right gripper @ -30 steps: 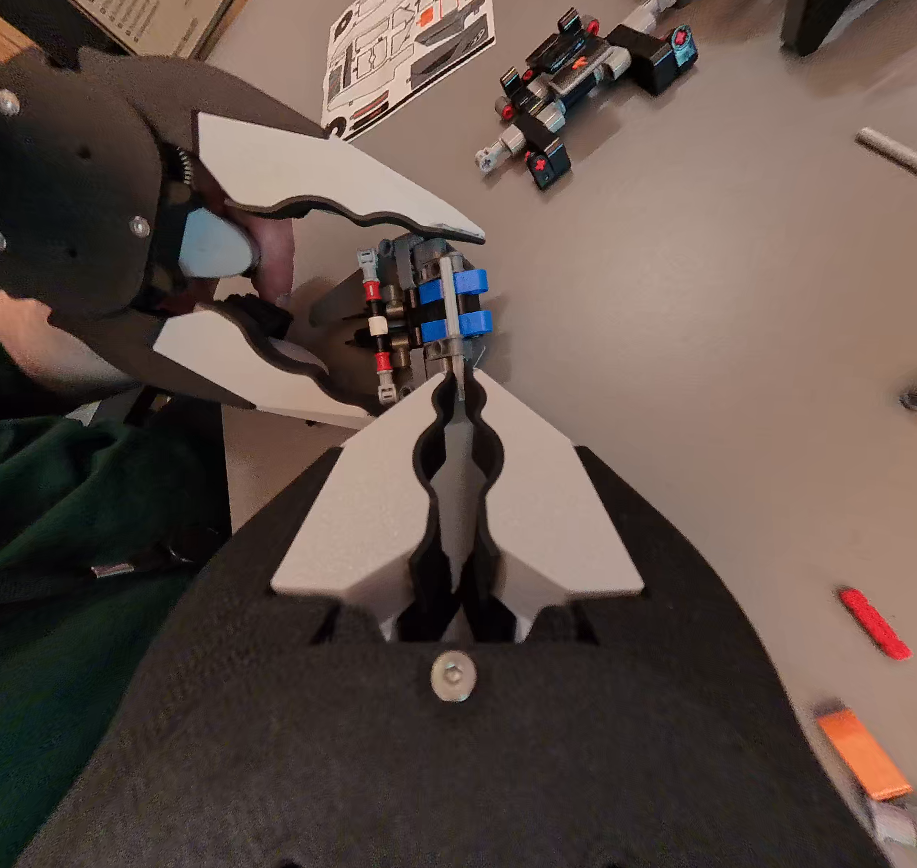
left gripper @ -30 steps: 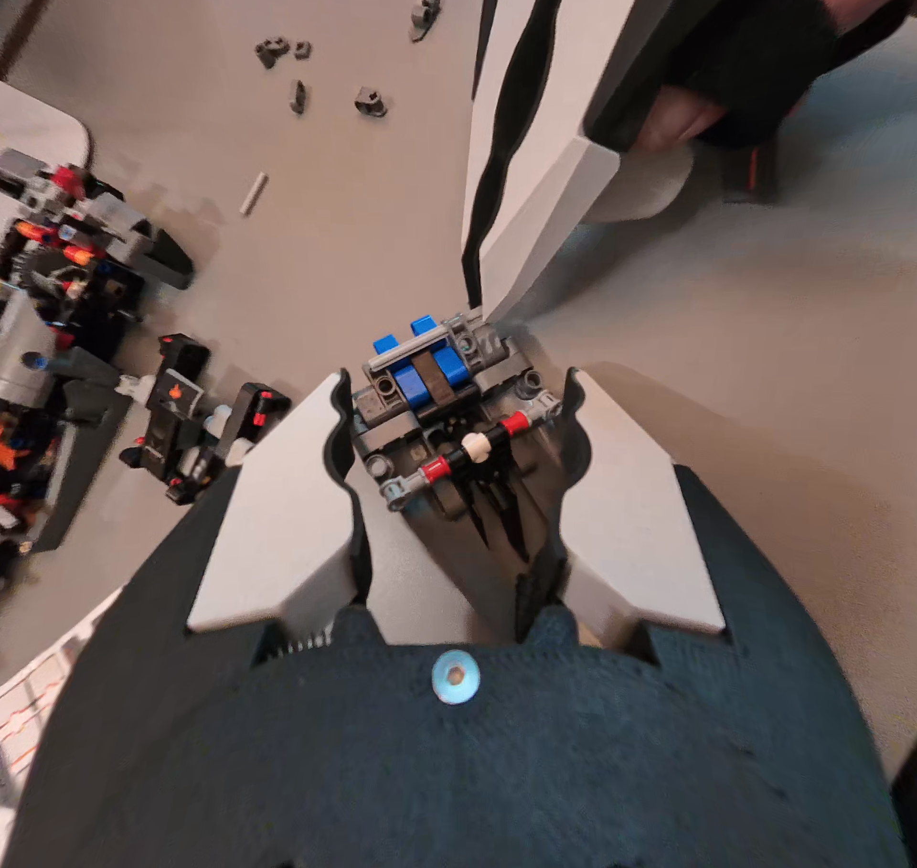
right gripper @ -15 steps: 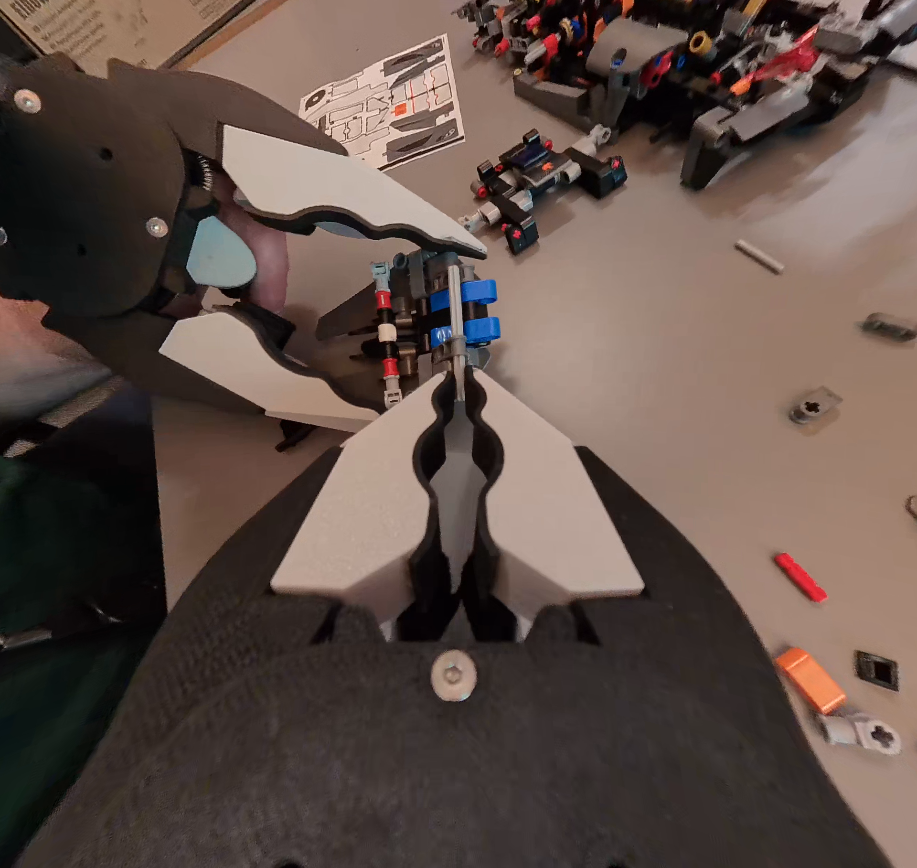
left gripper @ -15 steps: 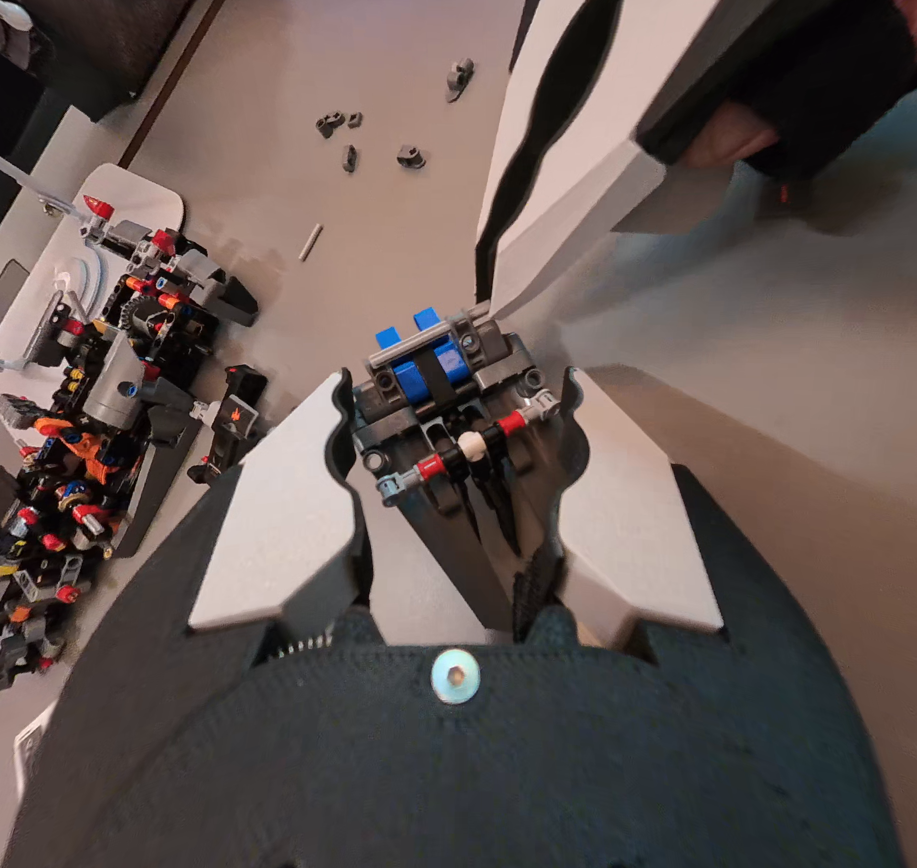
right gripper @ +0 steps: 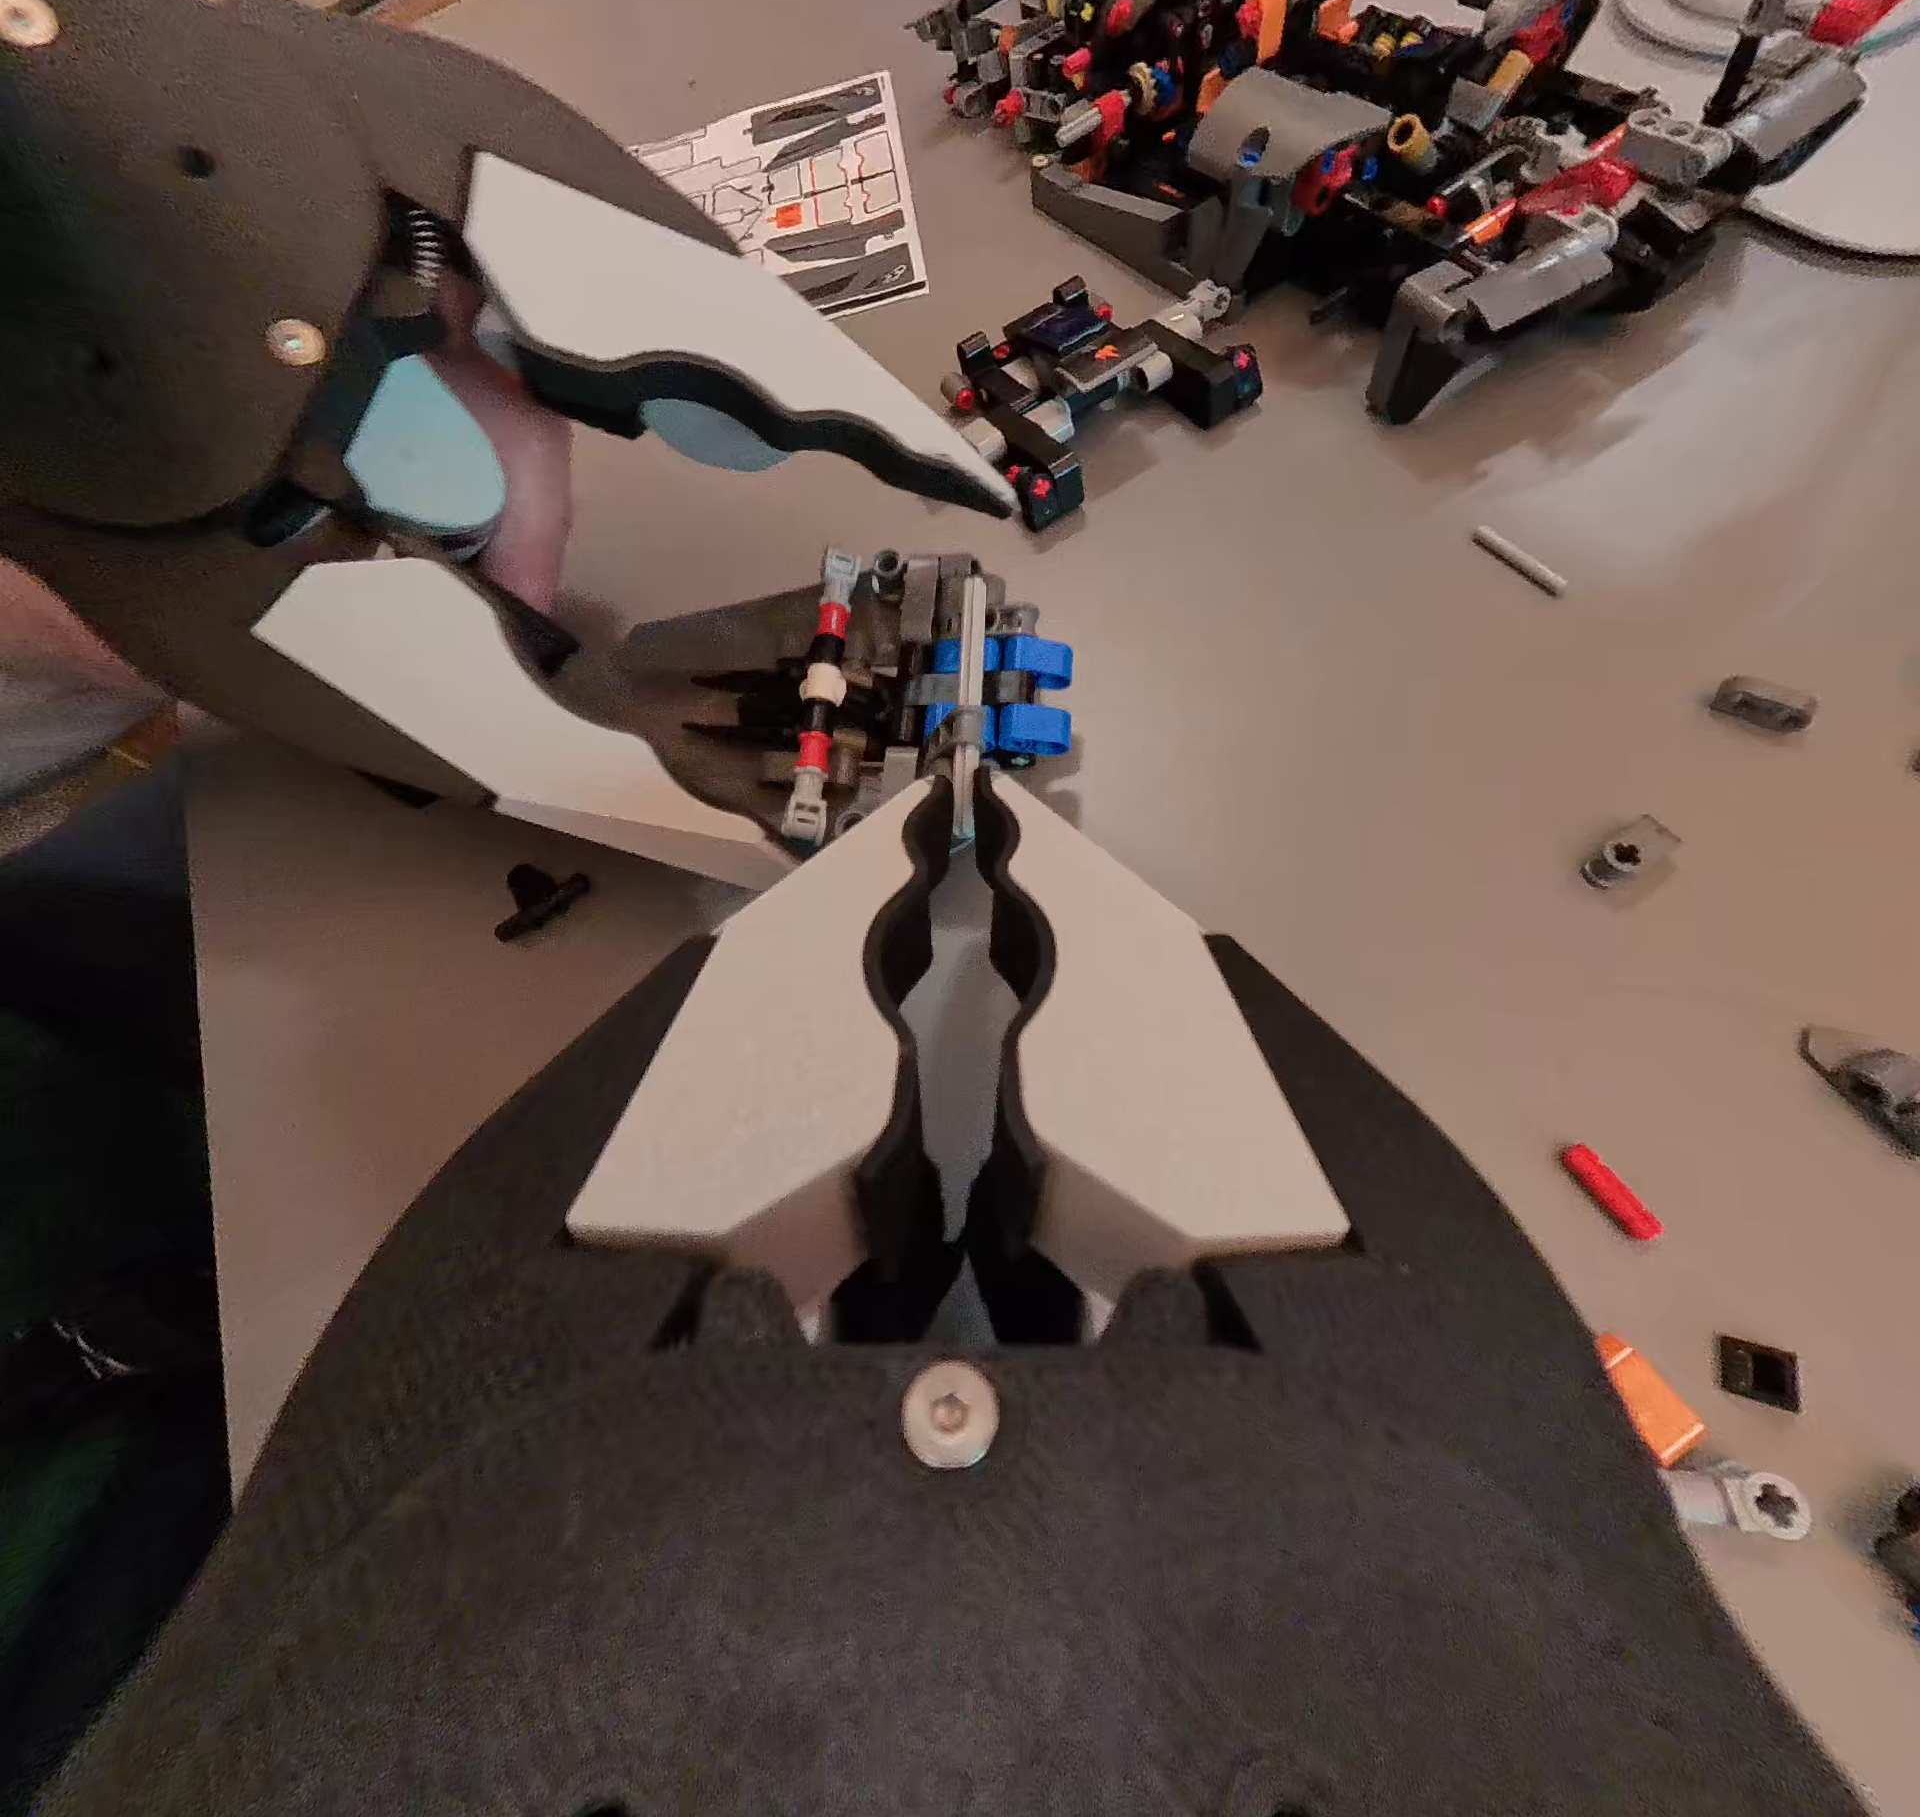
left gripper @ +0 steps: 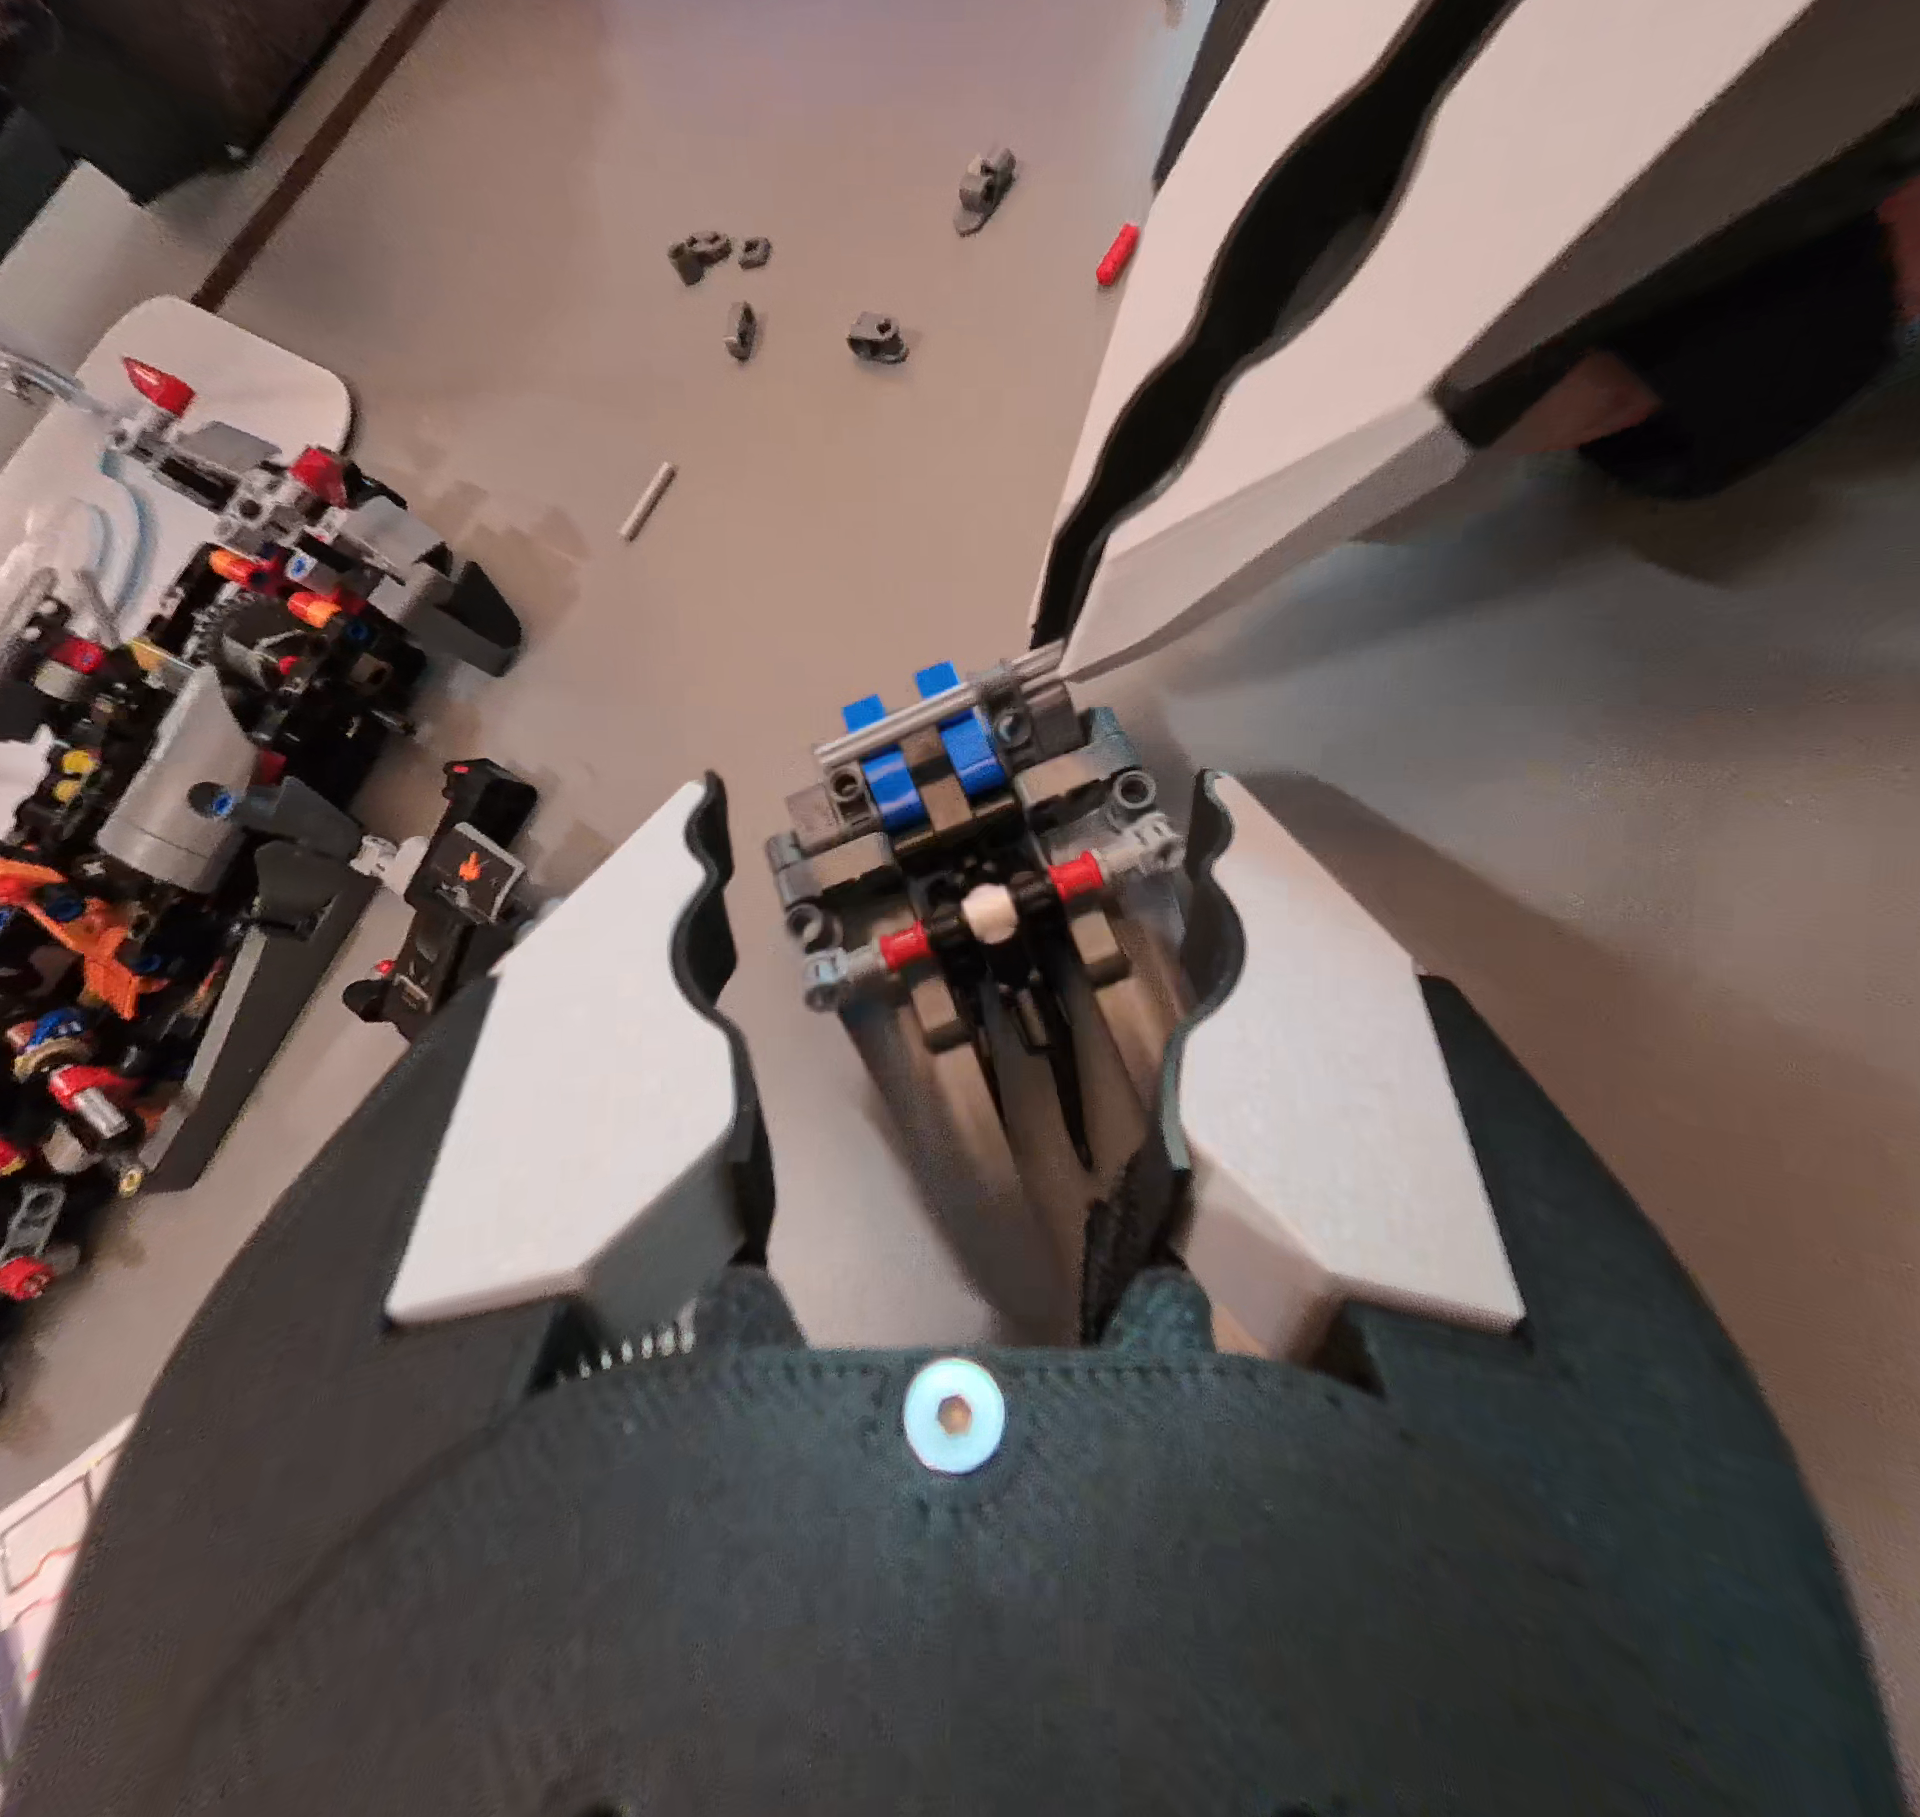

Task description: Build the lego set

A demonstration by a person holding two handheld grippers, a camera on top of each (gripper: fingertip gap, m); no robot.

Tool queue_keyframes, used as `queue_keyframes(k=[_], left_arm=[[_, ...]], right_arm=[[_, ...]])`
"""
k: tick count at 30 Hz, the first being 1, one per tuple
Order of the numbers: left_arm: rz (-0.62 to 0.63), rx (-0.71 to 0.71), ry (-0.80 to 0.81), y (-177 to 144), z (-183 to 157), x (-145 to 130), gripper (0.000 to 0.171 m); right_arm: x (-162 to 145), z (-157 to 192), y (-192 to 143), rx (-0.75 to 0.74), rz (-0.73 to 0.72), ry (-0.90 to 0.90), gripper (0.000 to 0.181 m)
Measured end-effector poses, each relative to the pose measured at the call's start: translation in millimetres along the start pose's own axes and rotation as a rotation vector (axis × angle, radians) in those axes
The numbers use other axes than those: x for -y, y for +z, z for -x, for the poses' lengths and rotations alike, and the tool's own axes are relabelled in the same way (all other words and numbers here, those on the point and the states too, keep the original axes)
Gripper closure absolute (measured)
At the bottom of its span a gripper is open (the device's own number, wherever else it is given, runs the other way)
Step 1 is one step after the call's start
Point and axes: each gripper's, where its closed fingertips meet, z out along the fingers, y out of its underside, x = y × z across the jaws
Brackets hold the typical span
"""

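A small grey and black sub-assembly [left gripper: 935, 822] with two blue pieces and a red-and-white rod sits low over the grey table, between the fingers of my left gripper [left gripper: 958, 780]. That gripper is open. In the right wrist view [right gripper: 899, 676] its lower finger touches the sub-assembly [right gripper: 883, 687] and its upper finger stands clear above it. My right gripper [right gripper: 961, 796] is shut on the near end of a thin grey axle [right gripper: 971, 645] that runs across the blue pieces. The right gripper also shows in the left wrist view [left gripper: 1049, 650], pinching the axle [left gripper: 904, 733].
A large part-built black, grey and orange model [right gripper: 1403, 136] stands at the back, with a small black sub-assembly [right gripper: 1101, 365] and a sticker sheet [right gripper: 800, 188] near it. A red piece [right gripper: 1610, 1191], an orange piece [right gripper: 1647, 1398], a black pin [right gripper: 540, 900] and grey bits [left gripper: 873, 339] lie loose. The grippers are tip to tip, or close to it.
Both grippers have tilted and pulled back, so more of the table and the big model shows. The left gripper's upper finger has come off the sub-assembly. The right gripper stays shut on the axle.
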Motion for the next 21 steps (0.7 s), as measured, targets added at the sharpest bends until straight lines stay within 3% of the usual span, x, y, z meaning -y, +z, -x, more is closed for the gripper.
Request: queue_keyframes(k=[3, 10, 21], left_arm=[[-0.032, 0.011, -0.028, -7.7, -2.2, 7.7, 0.091], [0.022, -0.001, -0.106, 1.5, -8.2, 5.2, 0.109], [0.058, 0.089, -0.133, 6.1, -3.8, 2.5, 0.111]], right_arm=[[0.6, -3.6, -0.1, -0.002, -0.002, 0.021, 0.18], [-1.8, 4.0, 2.7, -0.037, 0.015, -0.045, 0.18], [-1.6, 2.6, 1.1, -0.031, 0.007, -0.039, 0.18]])
